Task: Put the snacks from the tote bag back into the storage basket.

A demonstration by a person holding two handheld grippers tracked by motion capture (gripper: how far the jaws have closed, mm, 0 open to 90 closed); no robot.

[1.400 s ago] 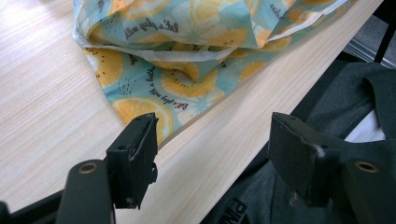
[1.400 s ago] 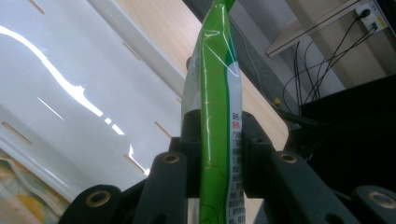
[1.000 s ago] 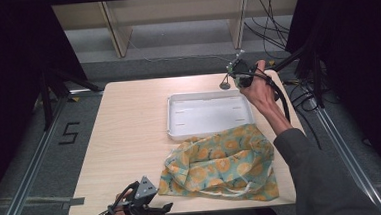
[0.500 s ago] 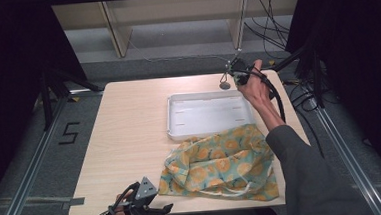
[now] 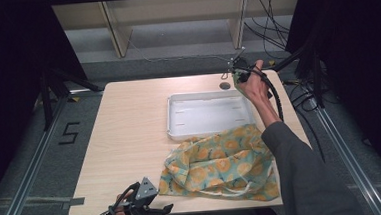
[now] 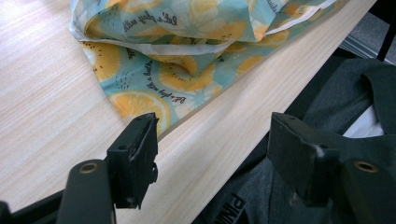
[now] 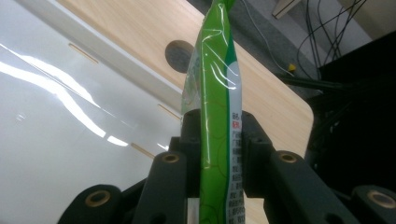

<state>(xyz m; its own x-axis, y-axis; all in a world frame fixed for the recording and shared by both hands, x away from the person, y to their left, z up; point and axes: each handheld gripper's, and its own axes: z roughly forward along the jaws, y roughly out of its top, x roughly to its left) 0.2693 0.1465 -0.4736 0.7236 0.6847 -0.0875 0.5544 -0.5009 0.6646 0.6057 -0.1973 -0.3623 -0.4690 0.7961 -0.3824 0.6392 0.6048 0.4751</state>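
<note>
At the tabletop's [image 5: 130, 141] near edge, the left gripper [image 5: 152, 210] rests low in the person's hand, jaws spread wide and empty, just short of the corner of a lemon-print cloth bag [image 5: 222, 165] that lies crumpled between that edge and a white tray [image 5: 174, 126]. Beyond the bag, the tray sits empty at mid-table. Over the tray's far right corner, the right gripper [image 5: 234, 74] is raised clear of the surface, jaws clamped on a slim green plastic-wrapped packet [image 7: 215, 107] standing upright between them, near a round hole [image 5: 225, 86] in the wood. The right forearm stretches long across the bag, wrist lifted. If the packet is bound for the tray, lowering it flat before releasing would likely keep it from toppling over the rim.
</note>
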